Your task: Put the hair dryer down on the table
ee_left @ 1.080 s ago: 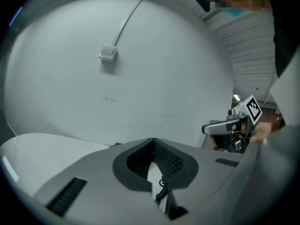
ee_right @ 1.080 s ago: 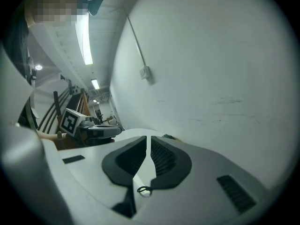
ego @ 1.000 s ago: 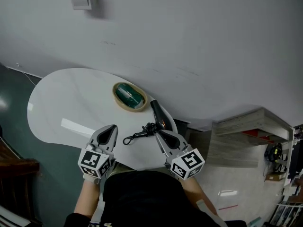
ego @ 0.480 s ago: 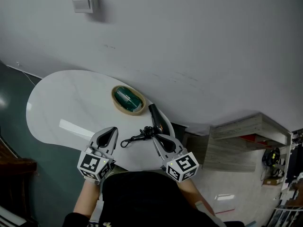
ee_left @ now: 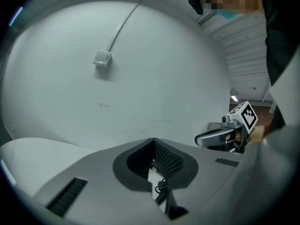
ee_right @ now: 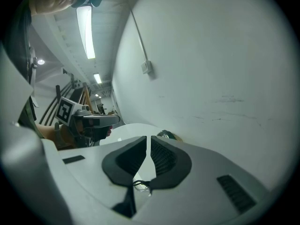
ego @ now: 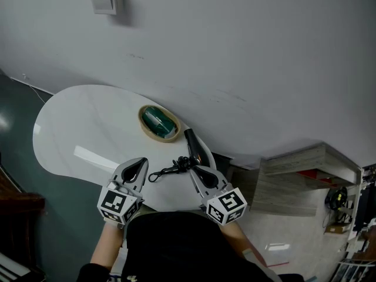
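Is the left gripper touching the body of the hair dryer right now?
Apart. The head view shows bare table and the coiled cord between the left gripper and the body of the hair dryer.

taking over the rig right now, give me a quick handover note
Left tongs: shut, empty, over the table's near edge.
Right tongs: shut, empty, tip close by the dryer's handle end.
Dryer: lies on the table, right of the bowl; its cord is bunched between the two tongs.
Done: dryer is down and not gripped.
Left: by the look of it, only pulling both tongs back.
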Demonstrator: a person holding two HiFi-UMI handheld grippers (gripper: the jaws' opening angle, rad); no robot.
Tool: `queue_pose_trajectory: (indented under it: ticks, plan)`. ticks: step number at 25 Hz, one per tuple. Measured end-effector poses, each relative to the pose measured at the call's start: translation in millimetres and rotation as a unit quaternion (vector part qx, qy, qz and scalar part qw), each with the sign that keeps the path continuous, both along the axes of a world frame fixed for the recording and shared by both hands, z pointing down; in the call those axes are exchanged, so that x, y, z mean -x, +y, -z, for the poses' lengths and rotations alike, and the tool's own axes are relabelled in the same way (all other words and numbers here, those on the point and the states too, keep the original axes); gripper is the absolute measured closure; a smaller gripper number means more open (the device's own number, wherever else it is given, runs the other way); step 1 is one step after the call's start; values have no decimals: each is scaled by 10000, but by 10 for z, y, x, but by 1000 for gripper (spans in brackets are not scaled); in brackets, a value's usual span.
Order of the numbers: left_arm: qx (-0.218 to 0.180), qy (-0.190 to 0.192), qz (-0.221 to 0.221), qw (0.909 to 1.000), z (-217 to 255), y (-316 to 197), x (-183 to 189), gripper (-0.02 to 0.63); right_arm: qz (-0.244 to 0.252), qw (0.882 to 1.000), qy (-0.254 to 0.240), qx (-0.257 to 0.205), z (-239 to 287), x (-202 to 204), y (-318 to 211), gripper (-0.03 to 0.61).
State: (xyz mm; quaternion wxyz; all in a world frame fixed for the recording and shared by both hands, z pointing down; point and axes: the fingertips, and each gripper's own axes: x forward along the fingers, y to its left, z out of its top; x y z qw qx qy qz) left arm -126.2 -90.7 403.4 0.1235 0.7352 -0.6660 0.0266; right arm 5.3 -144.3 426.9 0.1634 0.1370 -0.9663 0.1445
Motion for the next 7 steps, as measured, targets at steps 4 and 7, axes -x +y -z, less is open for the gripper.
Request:
queue_pose_trajectory:
  ticks: [4, 7]
  plan:
    - [89, 27, 28, 10000, -50, -11, -36, 606, -40, 10000, -13, 57, -19, -51, -39, 539]
    - [136, 14, 48, 9999, -96, -33, -61, 606, -56, 10000, -22, 72, -39, -86, -73, 539]
